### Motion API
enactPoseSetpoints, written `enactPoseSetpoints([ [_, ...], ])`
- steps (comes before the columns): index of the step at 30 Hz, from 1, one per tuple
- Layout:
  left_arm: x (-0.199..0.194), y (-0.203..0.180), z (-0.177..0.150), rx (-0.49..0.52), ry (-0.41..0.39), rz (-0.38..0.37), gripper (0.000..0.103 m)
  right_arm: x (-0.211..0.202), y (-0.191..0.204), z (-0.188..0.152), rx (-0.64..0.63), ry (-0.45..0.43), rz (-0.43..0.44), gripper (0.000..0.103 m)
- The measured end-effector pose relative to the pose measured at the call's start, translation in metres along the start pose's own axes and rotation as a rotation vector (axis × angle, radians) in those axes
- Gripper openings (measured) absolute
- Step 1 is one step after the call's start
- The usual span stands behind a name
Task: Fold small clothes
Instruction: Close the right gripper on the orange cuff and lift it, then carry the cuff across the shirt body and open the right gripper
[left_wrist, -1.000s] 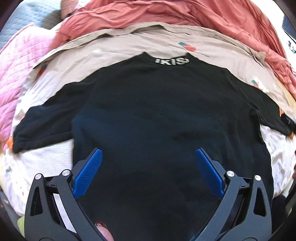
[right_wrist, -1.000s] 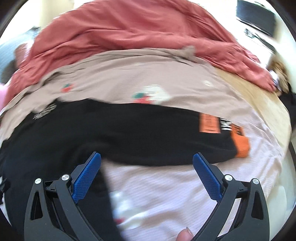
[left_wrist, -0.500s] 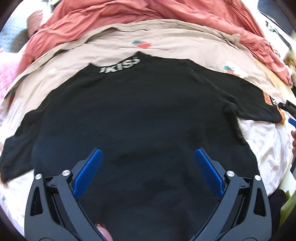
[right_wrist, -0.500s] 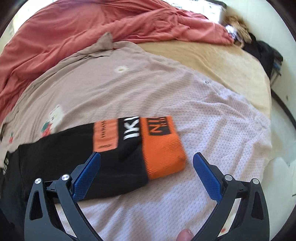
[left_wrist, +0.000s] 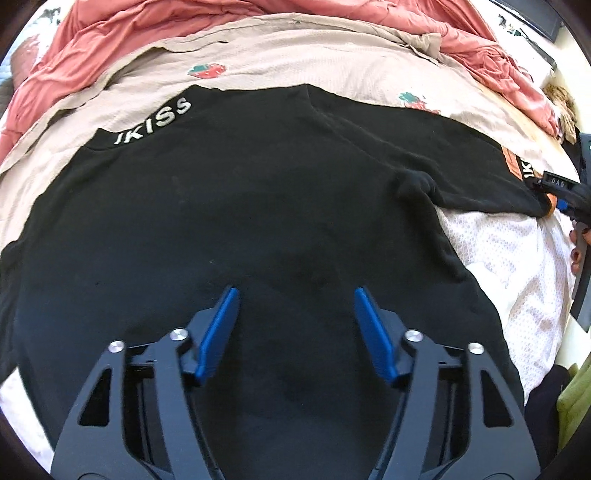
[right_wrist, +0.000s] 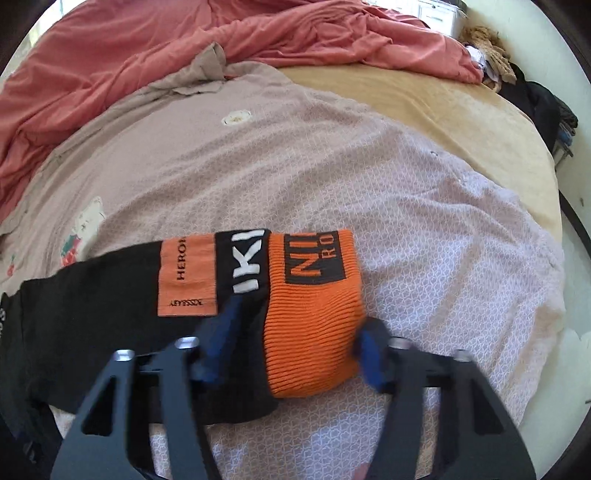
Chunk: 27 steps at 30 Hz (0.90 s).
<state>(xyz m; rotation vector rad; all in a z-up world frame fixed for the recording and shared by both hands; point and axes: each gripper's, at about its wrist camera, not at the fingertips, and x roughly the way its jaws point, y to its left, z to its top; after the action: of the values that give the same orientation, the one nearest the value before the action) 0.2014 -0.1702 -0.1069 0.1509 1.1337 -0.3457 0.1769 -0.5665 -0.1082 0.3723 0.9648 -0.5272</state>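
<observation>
The black sweatshirt (left_wrist: 236, 206) is spread flat on the beige sheet (left_wrist: 295, 62). Over its lower back, the left gripper (left_wrist: 295, 295) has just been closing, nothing pinched. The orange cuff (right_wrist: 314, 325) is straddled by the closing right gripper (right_wrist: 295, 332); a firm clamp cannot be told.

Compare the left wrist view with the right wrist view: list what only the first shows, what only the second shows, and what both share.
Only the left wrist view: the collar lettering, the shirt's body under the left gripper, and a strawberry print.
Only the right wrist view: the orange cuff between the closing fingers of the right gripper, and the tan sheet.
Both: the black top, the red blanket and the pale bedcover.
</observation>
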Motion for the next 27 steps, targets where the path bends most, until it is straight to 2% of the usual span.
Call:
enactPoseSetpoints([
  [1, 0.001, -0.001, -0.001, 0.009, -0.004, 0.005, 0.054, -0.002, -0.002, 0.0, 0.009, -0.01, 0.018, 0.029],
  [3, 0.003, -0.002, -0.003, 0.021, -0.013, 0.007, 0.05, -0.01, -0.004, 0.001, 0.011, -0.035, 0.057, 0.021],
  [5, 0.004, -0.001, -0.005, 0.019, -0.018, 0.003, 0.05, -0.023, 0.004, 0.001, -0.01, -0.082, 0.086, 0.019],
  [7, 0.003, 0.001, -0.005, 0.015, -0.026, -0.004, 0.048, -0.04, 0.011, 0.002, -0.001, -0.12, 0.161, 0.018],
  [9, 0.001, 0.004, -0.005, 0.004, -0.035, -0.008, 0.038, -0.057, 0.023, 0.002, -0.012, -0.155, 0.225, 0.018],
  [10, -0.002, 0.007, -0.004, -0.01, -0.04, -0.018, 0.037, -0.067, 0.034, 0.002, -0.025, -0.173, 0.267, 0.017],
  [14, -0.017, 0.02, -0.005, -0.042, -0.072, -0.04, 0.03, -0.105, 0.094, -0.003, -0.124, -0.2, 0.439, 0.017],
  [16, -0.025, 0.03, -0.007, -0.049, -0.092, -0.041, 0.03, -0.123, 0.137, -0.01, -0.2, -0.197, 0.542, 0.017],
  [19, -0.032, 0.045, -0.011, -0.063, -0.105, -0.018, 0.03, -0.14, 0.197, -0.026, -0.313, -0.18, 0.632, 0.017],
  [23, -0.035, 0.07, -0.02, -0.104, -0.098, -0.003, 0.03, -0.145, 0.266, -0.048, -0.431, -0.122, 0.716, 0.016],
  [24, -0.036, 0.076, -0.024, -0.119, -0.097, -0.001, 0.03, -0.144, 0.283, -0.057, -0.461, -0.105, 0.736, 0.013],
  [27, -0.042, 0.096, -0.036, -0.166, -0.096, 0.002, 0.031, -0.133, 0.318, -0.079, -0.512, -0.041, 0.752, 0.013],
])
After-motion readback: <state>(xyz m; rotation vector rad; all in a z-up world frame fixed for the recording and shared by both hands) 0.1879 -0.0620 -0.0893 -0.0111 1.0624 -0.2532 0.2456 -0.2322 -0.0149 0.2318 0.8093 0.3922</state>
